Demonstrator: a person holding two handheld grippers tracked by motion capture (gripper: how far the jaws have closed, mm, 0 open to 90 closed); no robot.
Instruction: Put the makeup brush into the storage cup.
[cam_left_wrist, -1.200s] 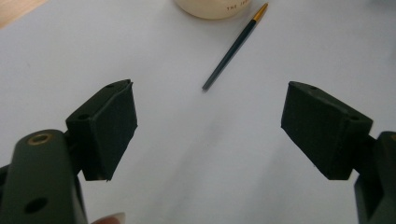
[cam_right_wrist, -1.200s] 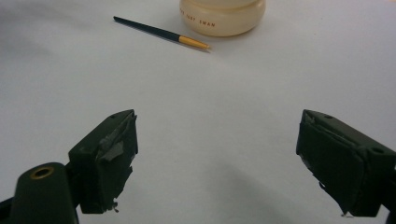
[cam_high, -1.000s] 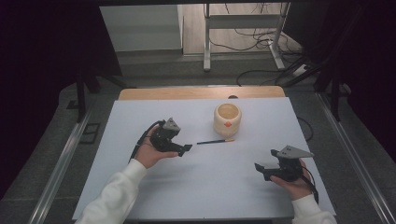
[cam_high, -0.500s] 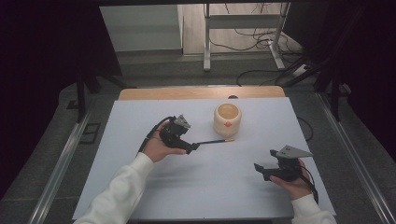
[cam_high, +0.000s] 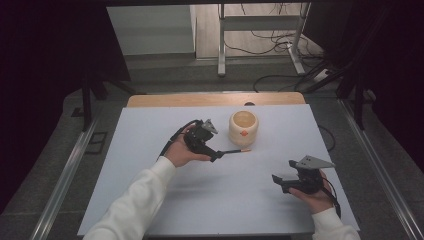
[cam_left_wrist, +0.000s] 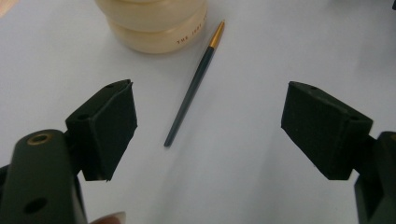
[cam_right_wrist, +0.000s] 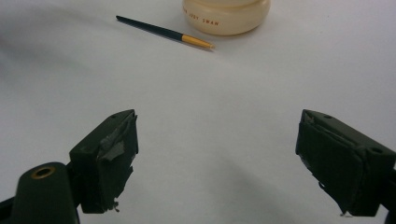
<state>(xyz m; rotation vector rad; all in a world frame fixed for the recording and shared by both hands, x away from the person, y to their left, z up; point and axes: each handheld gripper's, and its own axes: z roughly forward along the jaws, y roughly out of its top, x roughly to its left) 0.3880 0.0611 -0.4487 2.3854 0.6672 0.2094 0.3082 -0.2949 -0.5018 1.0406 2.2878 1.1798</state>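
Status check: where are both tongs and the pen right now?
Left tongs open above pen. Right tongs open, idle. Pen flat beside cream pot. Nothing in the way.

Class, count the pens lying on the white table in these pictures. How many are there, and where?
1. The pen lies flat on the table beside the cream cup, ahead of the open left gripper.

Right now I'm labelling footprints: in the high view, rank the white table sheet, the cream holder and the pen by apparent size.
1. White table sheet, by far the largest.
2. Cream holder.
3. Pen, thinnest, though about as long as the cream holder is wide.
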